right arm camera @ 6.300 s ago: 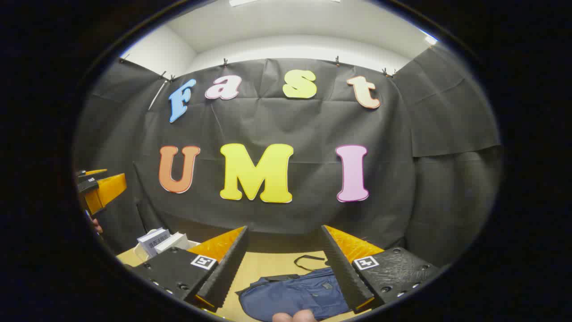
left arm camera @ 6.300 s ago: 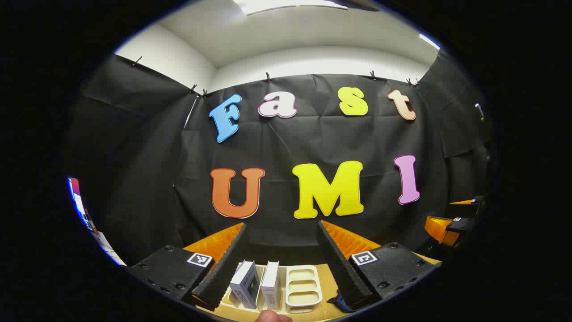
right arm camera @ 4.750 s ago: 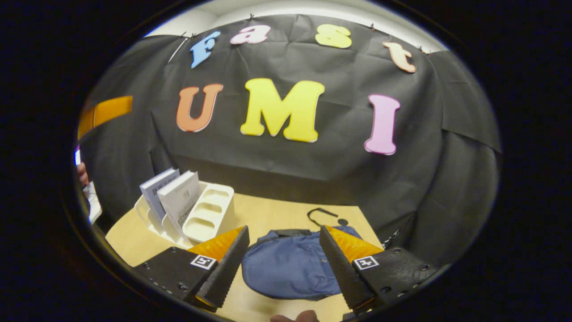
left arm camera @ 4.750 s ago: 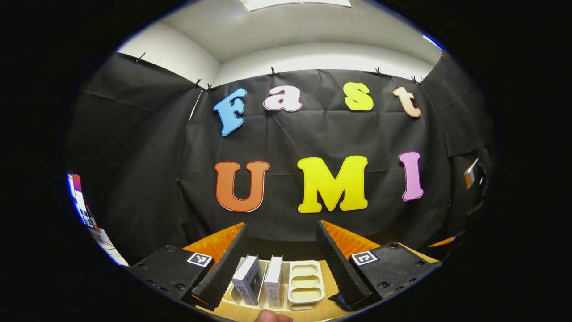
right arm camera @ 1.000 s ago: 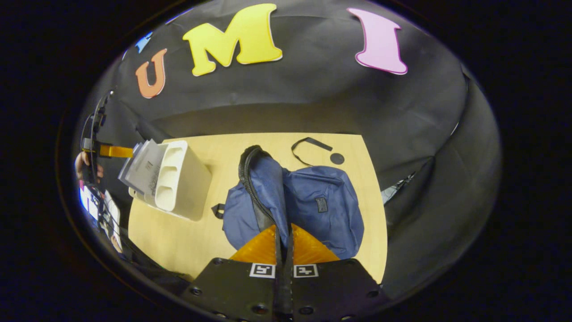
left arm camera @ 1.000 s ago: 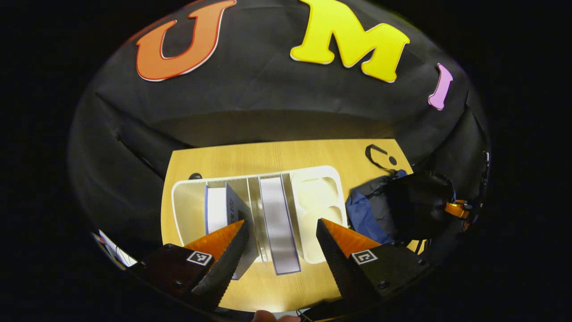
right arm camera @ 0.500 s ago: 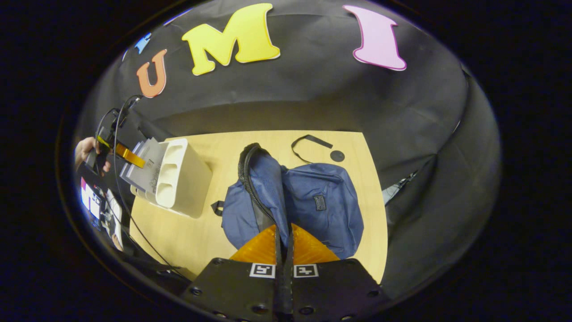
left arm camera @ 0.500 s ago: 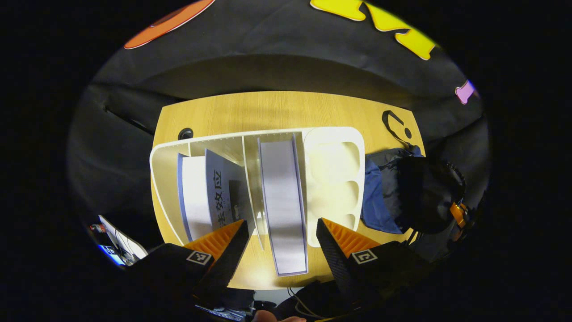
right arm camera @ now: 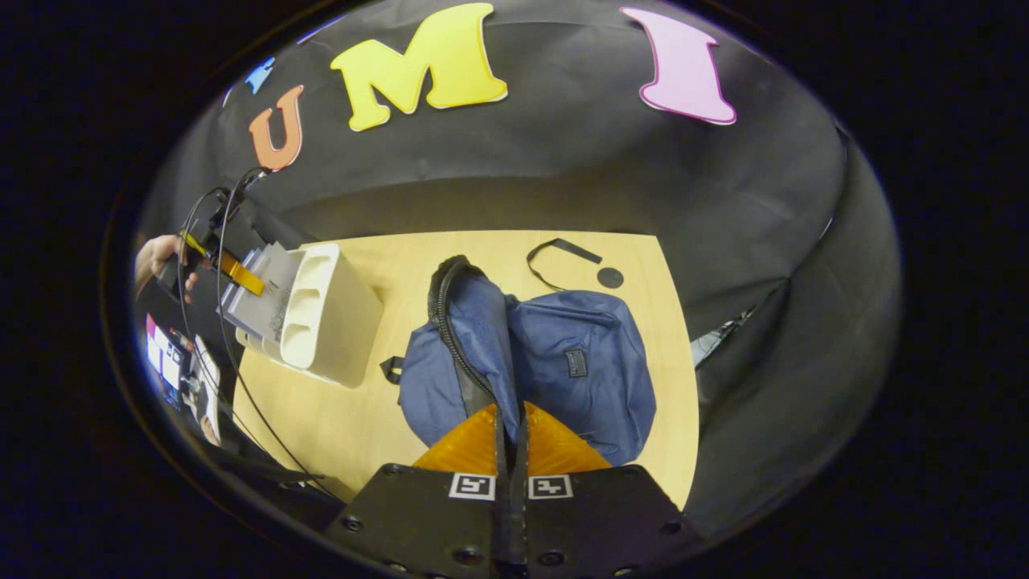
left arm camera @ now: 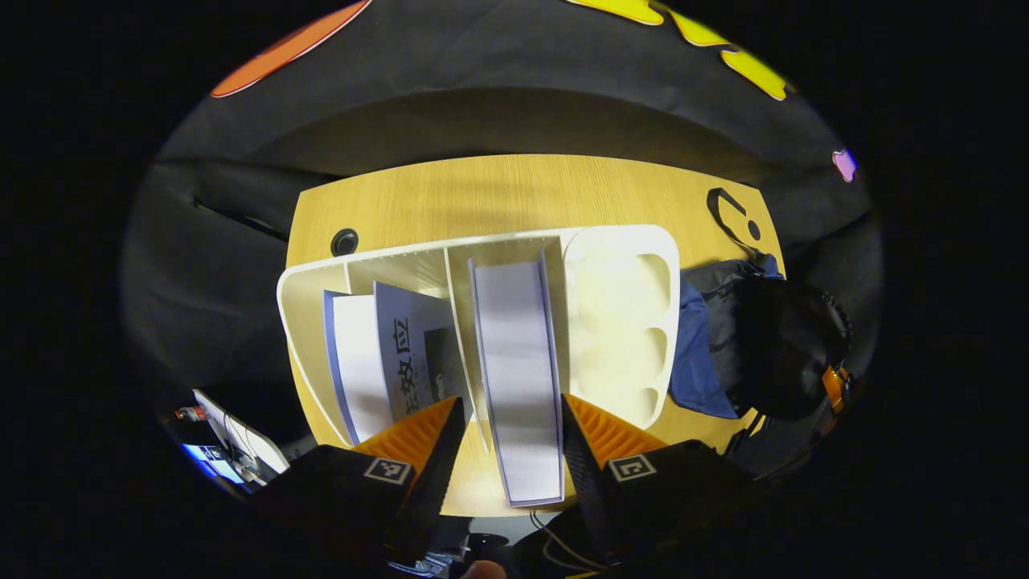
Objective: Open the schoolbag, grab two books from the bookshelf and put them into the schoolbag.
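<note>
A white bookshelf (left arm camera: pixel 619 241) stands on the wooden table, seen from above, with two books in its slots. The right book (left arm camera: pixel 518 362) stands upright between the fingers of my left gripper (left arm camera: pixel 508 438), which is open; the right finger is close against the book, the left one apart from it. The left book (left arm camera: pixel 358 362) leans in its own slot. My right gripper (right arm camera: pixel 509 426) is shut on the zipper edge (right arm camera: pixel 470 330) of the blue schoolbag (right arm camera: pixel 583 362) and holds it lifted. The bag's dark opening (left arm camera: pixel 784 346) gapes beside the shelf.
A black strap (right arm camera: pixel 563 253) and a round black hole (right arm camera: pixel 609 277) lie on the table behind the bag. In the right gripper view a hand (right arm camera: pixel 157 257) holds the left gripper (right arm camera: pixel 237 273) over the bookshelf (right arm camera: pixel 338 322). A cable hangs at the left table edge.
My left gripper has tipped down over the shelf, come closer to the right book and narrowed its fingers around it. My right gripper keeps the bag's edge lifted, almost still.
</note>
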The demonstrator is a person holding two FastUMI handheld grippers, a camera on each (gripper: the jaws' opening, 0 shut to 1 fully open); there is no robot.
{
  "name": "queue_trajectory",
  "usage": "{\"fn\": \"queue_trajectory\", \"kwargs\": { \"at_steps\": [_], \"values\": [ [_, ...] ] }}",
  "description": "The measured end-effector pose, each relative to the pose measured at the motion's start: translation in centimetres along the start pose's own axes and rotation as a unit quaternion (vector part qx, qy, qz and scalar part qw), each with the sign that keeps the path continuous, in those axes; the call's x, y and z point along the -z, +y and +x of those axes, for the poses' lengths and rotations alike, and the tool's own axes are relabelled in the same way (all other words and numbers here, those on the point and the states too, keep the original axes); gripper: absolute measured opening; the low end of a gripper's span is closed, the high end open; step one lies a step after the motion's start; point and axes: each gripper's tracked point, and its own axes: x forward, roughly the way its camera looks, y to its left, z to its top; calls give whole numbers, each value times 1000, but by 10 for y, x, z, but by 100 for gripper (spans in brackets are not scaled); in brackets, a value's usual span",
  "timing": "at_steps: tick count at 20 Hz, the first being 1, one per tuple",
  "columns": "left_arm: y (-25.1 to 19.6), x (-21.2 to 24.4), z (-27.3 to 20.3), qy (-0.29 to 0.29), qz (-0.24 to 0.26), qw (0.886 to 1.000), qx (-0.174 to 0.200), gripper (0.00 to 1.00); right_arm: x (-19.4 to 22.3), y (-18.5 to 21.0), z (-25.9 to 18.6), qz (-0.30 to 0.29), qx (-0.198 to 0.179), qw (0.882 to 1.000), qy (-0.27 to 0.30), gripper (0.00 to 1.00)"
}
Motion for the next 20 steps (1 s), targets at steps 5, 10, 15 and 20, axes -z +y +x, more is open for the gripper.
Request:
{"fn": "queue_trajectory", "kwargs": {
  "at_steps": [5,10,15,20],
  "values": [
    [3,0,3,13,-15,1000,-16,55,4,-1,-2,2,-1,1000,-1,1],
    [2,17,-19,18,-25,999,-13,41,5,1,-1,-1,-7,1000,-2,1],
    [2,52,-84,-16,-8,1000,-9,37,8,5,-1,1,-16,1000,-5,1],
    [-17,96,-163,-72,-49,995,48,37,9,8,-3,-16,-17,1000,-8,0]
  ]
}}
